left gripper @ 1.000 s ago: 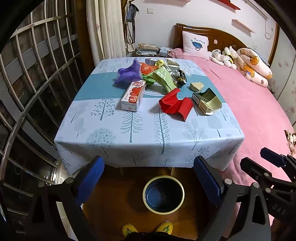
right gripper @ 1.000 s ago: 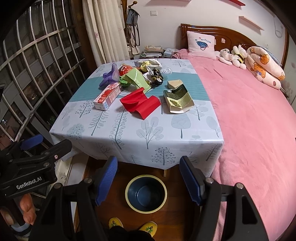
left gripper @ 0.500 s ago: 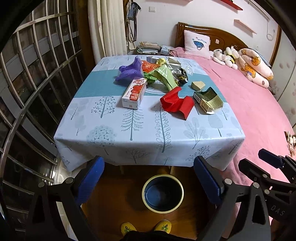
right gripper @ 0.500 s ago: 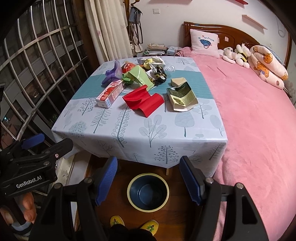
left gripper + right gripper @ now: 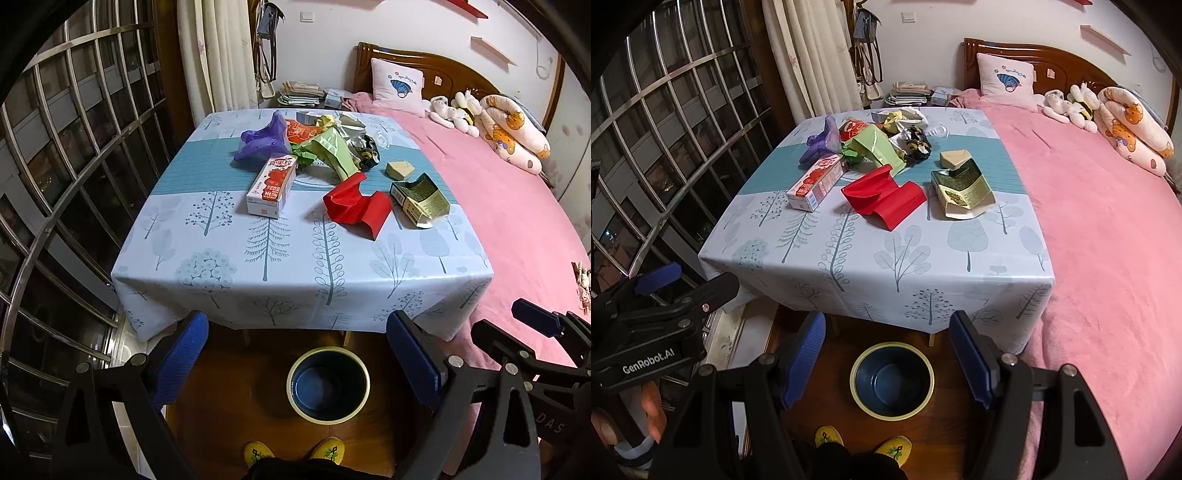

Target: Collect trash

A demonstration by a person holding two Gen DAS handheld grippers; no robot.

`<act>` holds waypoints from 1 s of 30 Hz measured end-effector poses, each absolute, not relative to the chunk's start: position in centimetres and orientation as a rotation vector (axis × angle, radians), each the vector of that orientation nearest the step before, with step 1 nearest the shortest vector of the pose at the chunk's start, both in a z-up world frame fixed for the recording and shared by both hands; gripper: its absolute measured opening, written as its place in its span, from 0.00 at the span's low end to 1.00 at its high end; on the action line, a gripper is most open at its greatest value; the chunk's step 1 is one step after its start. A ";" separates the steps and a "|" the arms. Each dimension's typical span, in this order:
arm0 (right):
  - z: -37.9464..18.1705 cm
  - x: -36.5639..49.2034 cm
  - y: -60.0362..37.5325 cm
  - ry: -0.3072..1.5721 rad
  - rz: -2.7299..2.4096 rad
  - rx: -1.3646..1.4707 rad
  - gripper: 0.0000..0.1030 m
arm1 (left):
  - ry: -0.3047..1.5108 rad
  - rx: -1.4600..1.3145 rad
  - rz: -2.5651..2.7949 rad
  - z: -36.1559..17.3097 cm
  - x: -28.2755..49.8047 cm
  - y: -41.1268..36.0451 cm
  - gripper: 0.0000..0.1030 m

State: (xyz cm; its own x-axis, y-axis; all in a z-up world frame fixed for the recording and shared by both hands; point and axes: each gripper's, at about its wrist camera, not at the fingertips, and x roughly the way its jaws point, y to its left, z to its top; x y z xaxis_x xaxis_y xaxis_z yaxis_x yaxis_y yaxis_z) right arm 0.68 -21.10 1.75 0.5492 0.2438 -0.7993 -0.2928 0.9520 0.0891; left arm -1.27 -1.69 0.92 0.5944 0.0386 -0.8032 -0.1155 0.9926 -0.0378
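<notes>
Trash (image 5: pixel 332 162) heaped on table (image 5: pixel 295 258), well beyond both tools, left tool (image 5: pixel 295 354) and right tool (image 5: pixel 888 354) gaping empty, bin (image 5: pixel 892 384) seemingly empty below.

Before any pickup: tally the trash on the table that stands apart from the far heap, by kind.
Cardboard cartons: 2, the red-and-white carton and the torn green carton
Folded red paper: 1
Small tan box: 1
Total: 4. The heap behind them overlaps too much to count.
</notes>
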 end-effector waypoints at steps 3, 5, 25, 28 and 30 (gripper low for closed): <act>1.7 0.9 -21.1 0.943 0.325 -0.053 0.68 | 0.926 -0.088 0.095 1.1 -1.1 -1.6 0.94; 1.7 0.9 -21.1 0.945 0.327 -0.047 0.68 | 0.926 -0.087 0.093 1.2 -0.9 -1.7 0.94; 1.1 6.1 -19.8 1.004 0.335 0.013 0.68 | 0.957 -0.034 0.111 1.7 4.4 0.3 0.94; 0.9 8.5 -19.2 1.023 0.313 0.051 0.68 | 0.961 -0.029 0.099 1.6 7.1 1.9 0.94; 0.8 10.3 -18.8 1.035 0.301 0.092 0.68 | 0.974 -0.022 0.078 1.5 9.3 2.8 0.94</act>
